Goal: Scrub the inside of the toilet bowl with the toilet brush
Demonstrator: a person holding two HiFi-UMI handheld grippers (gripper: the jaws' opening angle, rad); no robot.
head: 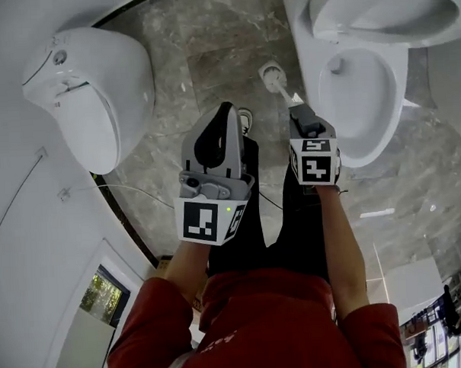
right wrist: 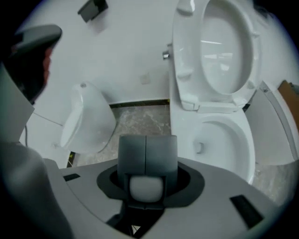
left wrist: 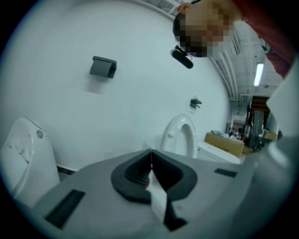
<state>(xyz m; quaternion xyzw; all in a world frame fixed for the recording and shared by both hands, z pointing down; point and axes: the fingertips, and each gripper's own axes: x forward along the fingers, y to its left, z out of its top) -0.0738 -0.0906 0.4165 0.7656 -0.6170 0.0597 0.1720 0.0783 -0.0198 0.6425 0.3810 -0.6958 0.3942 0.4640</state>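
The white toilet bowl (head: 364, 97) stands open at the right of the head view, its seat and lid (right wrist: 219, 46) raised. My right gripper (head: 304, 117) points steeply down beside the bowl's left rim and is shut on the toilet brush's white handle (right wrist: 145, 186). The brush head (head: 272, 75) hangs over the marble floor, just left of the bowl and outside it. In the right gripper view the bowl (right wrist: 224, 140) lies to the right of the jaws (right wrist: 146, 140). My left gripper (head: 226, 115) is held out at the centre, shut and empty, its tips (left wrist: 150, 154) touching.
A white urinal-like fixture (head: 97, 94) stands at the left against the wall. A thin cable (head: 139, 192) runs across the floor near it. A grey box (left wrist: 103, 66) is fixed on the wall. The person's dark trousers (head: 278, 223) fill the space below the grippers.
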